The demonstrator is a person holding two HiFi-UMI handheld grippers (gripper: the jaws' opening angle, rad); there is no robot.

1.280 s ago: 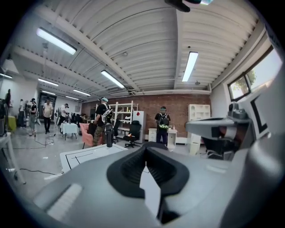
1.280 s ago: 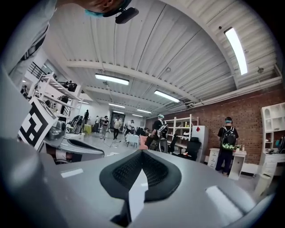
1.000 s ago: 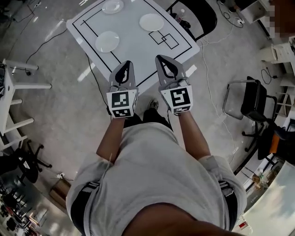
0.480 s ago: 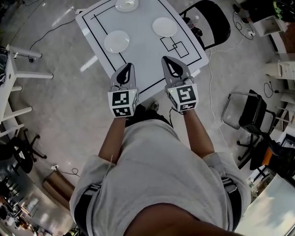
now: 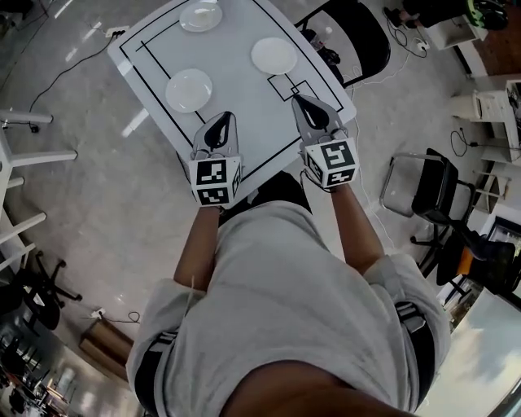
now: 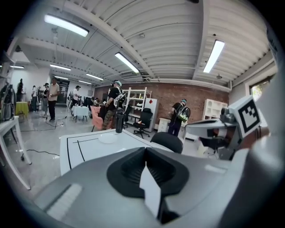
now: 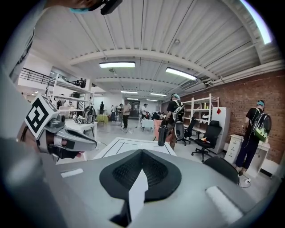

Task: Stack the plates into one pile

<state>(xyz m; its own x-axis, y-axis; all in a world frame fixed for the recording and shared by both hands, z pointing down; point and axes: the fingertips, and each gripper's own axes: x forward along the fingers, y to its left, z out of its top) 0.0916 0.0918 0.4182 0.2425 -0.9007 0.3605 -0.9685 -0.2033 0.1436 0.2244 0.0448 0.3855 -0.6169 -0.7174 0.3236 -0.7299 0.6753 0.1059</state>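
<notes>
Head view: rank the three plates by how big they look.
1. Left plate and right plate: they look alike, so tied.
2. Far plate: looks smallest, but it is farthest from the camera, so unsure.

No legible text, label, brand or number anywhere.

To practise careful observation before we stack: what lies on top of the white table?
Three separate plates: left plate, right plate, far plate, on the table among black lines. The left gripper and right gripper hide part of its near edge.
</notes>
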